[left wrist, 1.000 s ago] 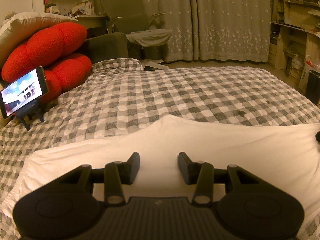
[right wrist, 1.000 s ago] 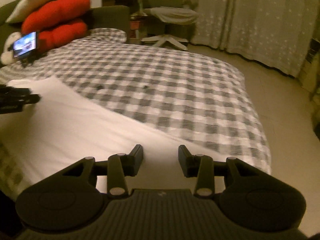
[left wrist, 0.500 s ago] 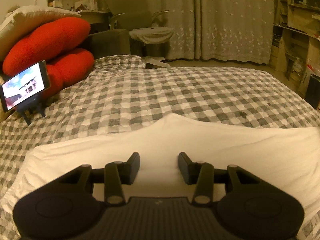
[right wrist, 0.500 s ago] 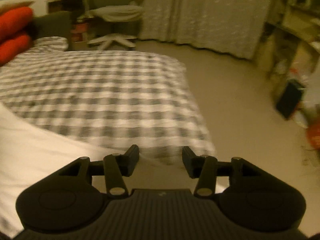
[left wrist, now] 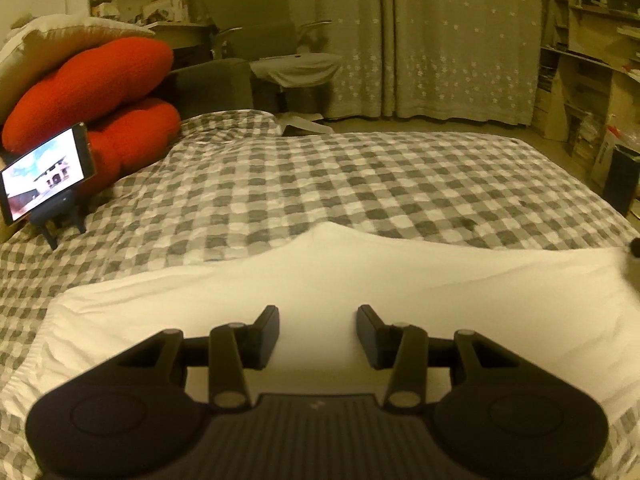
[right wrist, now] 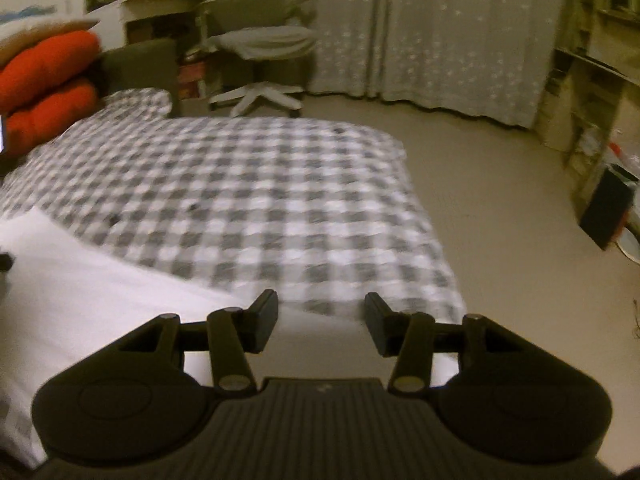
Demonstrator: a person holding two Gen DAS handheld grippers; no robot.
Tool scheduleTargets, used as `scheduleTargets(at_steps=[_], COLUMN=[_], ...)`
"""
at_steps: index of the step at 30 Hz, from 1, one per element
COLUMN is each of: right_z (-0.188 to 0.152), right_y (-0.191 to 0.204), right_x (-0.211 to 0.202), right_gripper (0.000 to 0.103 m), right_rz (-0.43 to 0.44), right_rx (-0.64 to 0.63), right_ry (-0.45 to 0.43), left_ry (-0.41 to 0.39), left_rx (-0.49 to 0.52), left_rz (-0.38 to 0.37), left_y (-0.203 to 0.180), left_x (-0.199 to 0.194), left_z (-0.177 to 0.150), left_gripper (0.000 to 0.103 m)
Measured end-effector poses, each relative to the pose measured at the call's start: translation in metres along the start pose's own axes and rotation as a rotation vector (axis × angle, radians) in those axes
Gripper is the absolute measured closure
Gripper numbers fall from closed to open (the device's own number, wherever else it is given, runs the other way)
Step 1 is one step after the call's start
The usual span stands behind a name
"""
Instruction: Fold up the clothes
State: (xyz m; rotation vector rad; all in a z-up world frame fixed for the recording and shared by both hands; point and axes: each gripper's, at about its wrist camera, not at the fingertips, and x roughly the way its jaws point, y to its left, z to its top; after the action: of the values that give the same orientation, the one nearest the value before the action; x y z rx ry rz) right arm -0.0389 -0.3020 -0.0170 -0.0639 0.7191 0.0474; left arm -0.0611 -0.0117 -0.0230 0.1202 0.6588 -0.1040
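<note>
Evidently both the left gripper (left wrist: 318,330) and right gripper (right wrist: 321,320) hover with fingers spread, grasping nothing, over the white garment (left wrist: 440,280) laid flat on the bed (left wrist: 340,184) for folding.

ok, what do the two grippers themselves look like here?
Both match: the left gripper and right gripper are matte black, with a ribbed centre plate, a round disc housing on each side, linkage bars with pale pivot pins, and short blocky fingers. No cables, hands or sleeves in view.
</note>
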Motion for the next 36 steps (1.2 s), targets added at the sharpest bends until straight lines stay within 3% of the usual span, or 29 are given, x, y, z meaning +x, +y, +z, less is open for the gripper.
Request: scheduleTargets(at_steps=[5,19,27,36], right_z=[-0.006,0.0,0.003,-0.006], right_y=[0.025,0.003,0.015,0.047], right_x=[0.001,0.005,0.001,-0.016], right_gripper=[0.053,0.053,0.053,0.053], right_rz=[0.065,0.017,-0.014,0.022], right_rx=[-0.086,0.013,-0.01,-0.078], right_ry=[0.021,0.042,-0.002,-0.02], left_ry=[-0.006,0.009,0.014,0.016], left_rx=[0.02,-0.009,-0.019,-0.033], left_rz=[0.016,0.007,0.016,0.019], left_y=[-0.007,-0.002,0.002,0.005], left_x=[0.0,0.001,0.001,-0.004], left_z=[-0.002,0.0,-0.001,-0.005], left_gripper=[0.059,0.058,0.058,0.058])
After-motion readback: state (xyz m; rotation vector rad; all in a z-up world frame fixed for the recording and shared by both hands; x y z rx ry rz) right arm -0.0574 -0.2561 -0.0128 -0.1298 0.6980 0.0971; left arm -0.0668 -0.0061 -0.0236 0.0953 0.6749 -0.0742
